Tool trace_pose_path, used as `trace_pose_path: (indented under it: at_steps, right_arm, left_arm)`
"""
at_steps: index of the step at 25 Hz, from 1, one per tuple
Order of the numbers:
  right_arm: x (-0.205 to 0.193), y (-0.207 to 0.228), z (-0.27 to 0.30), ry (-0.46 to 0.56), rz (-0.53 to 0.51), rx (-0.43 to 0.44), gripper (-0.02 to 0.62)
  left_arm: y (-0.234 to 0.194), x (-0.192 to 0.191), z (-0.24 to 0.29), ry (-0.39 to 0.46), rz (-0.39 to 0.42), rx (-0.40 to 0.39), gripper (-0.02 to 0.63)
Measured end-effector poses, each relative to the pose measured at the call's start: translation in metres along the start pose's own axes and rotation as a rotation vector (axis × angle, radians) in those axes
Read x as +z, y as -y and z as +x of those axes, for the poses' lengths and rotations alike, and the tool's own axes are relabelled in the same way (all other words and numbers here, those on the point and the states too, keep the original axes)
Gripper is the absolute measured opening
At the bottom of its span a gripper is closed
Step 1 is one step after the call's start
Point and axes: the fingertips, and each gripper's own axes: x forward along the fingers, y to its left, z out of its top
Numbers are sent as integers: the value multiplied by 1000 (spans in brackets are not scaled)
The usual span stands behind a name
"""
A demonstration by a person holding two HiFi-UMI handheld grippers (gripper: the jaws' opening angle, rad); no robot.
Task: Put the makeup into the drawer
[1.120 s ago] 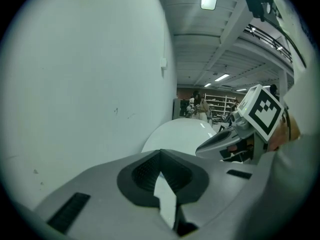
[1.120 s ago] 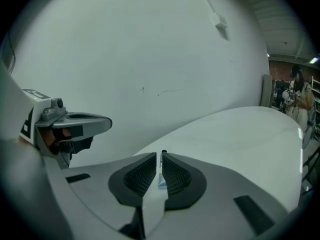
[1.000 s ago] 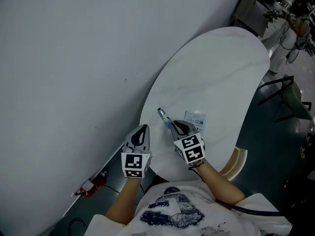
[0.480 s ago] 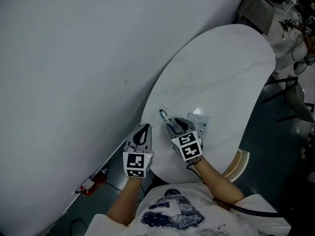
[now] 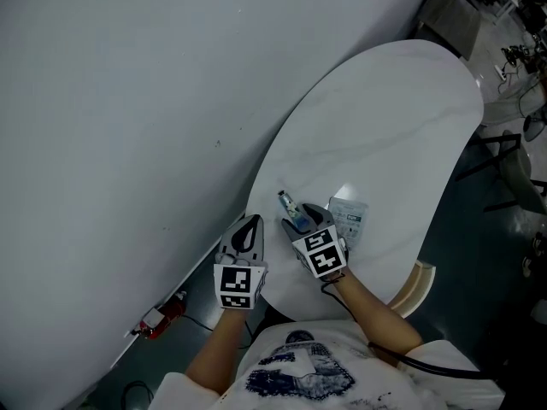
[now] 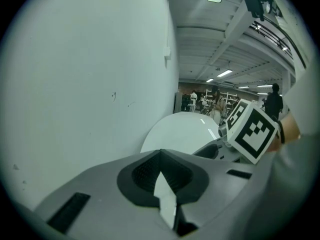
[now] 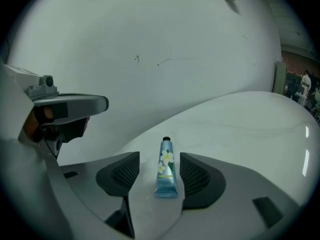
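White marbled bench (image 5: 385,118): we see the makeup tube (image 7: 165,170) lying loose between wide jaws.
Going from the left, a grey wall (image 5: 111,101) runs beside the left gripper (image 5: 247,225), which hangs by the bench's near edge with its jaws pressed together and nothing between them. Just to its right is the right gripper (image 7: 159,159), tilted down at the bench; its jaws have just been opening and now stand wide apart. The makeup tube, pale blue with a white flower print and a black cap, lies flat on the bench between those jaws, cap pointing away from the gripper, and the pads do not press on it. Just to the right of the right gripper we see a pale flat packet (image 5: 347,215) lying on the bench.
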Motion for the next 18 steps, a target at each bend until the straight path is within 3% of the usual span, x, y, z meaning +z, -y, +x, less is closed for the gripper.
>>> trace_pose_path:
  at_steps: [18]
  right_arm:
    - [-15, 12, 36, -79, -88, -40, 241]
  left_arm:
    - [-11, -18, -2, -32, -38, 15, 46]
